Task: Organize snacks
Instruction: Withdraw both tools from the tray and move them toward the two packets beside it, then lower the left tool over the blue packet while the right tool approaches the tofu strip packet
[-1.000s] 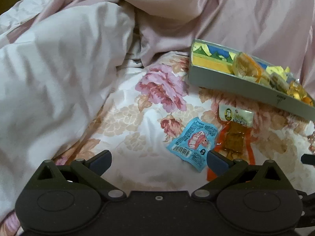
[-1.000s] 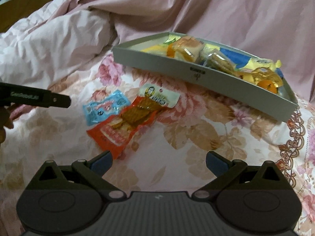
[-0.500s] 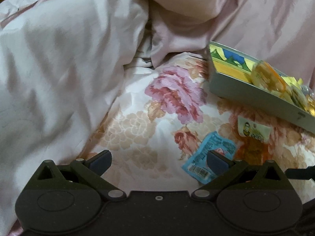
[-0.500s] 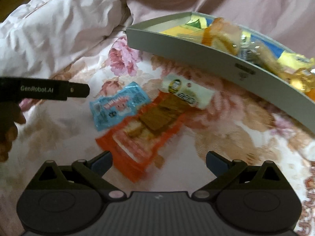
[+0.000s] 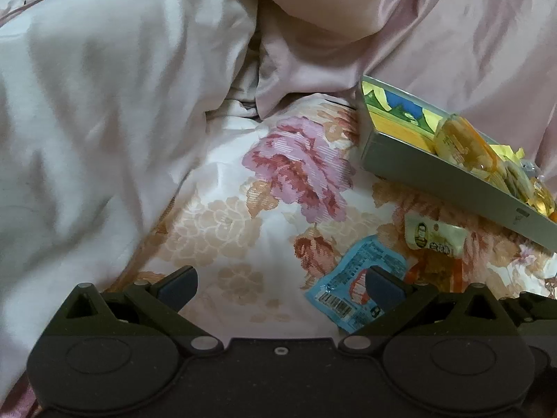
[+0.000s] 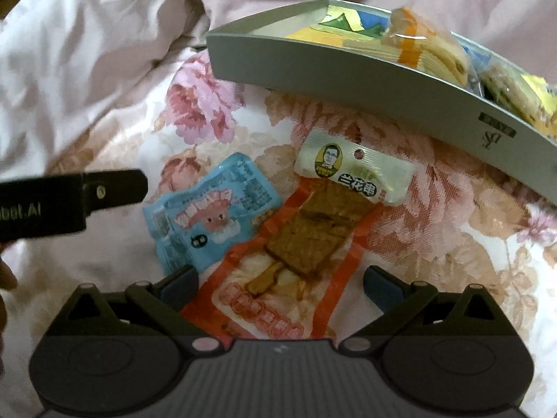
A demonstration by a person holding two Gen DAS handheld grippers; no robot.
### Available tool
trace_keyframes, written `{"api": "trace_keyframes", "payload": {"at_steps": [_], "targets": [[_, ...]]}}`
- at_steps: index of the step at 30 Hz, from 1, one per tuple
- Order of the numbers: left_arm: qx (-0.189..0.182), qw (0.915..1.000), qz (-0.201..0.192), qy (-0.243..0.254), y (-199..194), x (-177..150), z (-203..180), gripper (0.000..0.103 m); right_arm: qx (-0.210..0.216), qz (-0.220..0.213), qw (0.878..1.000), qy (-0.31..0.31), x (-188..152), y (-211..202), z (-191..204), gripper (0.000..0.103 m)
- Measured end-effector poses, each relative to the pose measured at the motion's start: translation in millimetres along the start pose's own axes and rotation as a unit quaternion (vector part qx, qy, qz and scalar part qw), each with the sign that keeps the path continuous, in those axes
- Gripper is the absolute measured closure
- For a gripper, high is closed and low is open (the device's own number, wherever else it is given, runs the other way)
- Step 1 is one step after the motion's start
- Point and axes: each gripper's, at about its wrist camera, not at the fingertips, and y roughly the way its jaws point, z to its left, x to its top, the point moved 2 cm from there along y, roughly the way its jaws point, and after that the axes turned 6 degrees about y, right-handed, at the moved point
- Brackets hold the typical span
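An orange packet of brown tofu skewers with a white label (image 6: 299, 240) lies on the floral bedspread, its lower end between the open fingers of my right gripper (image 6: 280, 284). A blue snack packet (image 6: 212, 212) lies beside it on the left. Both show in the left wrist view, the blue packet (image 5: 351, 289) partly behind the right finger and the orange packet (image 5: 435, 244) beyond. My left gripper (image 5: 280, 284) is open and empty over the bedspread; it shows from the side in the right wrist view (image 6: 69, 202). A grey tray (image 6: 348, 80) behind holds several wrapped snacks.
A rumpled pink quilt (image 5: 104, 104) rises at the left and back. The tray (image 5: 435, 174) sits at the right edge of the left wrist view. The floral bedspread (image 5: 243, 216) lies flat between quilt and tray.
My right gripper has moved forward and down over the orange packet, which now sits between its fingers. My left gripper has drifted left, so the packets sit further right in its view.
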Motion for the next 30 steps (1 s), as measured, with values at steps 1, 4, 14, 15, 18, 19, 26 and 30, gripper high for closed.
{"api": "trace_keyframes", "payload": {"at_steps": [1,4,14,15,18,19,26,30], "targets": [[-0.001,1.0000,0.000,0.001,0,0,0,0.001,-0.002,-0.002,1.000,-0.004,-1,-1,0,0.001],[-0.004,1.0000,0.001,0.006,1,-1,-2,0.001,-0.009,-0.003,1.000,-0.010,-4,-4,-6,0.001],[-0.006,0.9968,0.004,0.079,6,-6,-18,0.001,-0.007,-0.011,1.000,-0.007,-23,-27,-46,0.001],[-0.003,0.9954,0.003,0.096,8,-7,-21,0.001,-0.001,-0.017,1.000,-0.004,-25,-29,-48,0.000],[0.000,0.9897,0.001,0.143,12,-11,-30,0.001,0.017,-0.036,0.999,0.017,-23,-34,-55,0.000],[-0.001,0.9874,0.000,0.158,13,-12,-33,0.001,0.022,-0.040,0.999,0.026,-20,-35,-56,0.000],[-0.017,0.9728,-0.008,0.231,20,-17,-52,0.001,0.024,-0.032,0.997,0.059,-6,-25,-67,0.000],[-0.017,0.9682,-0.007,0.249,25,-19,-56,0.001,0.014,-0.027,0.998,0.057,-4,-17,-66,0.000]]}}
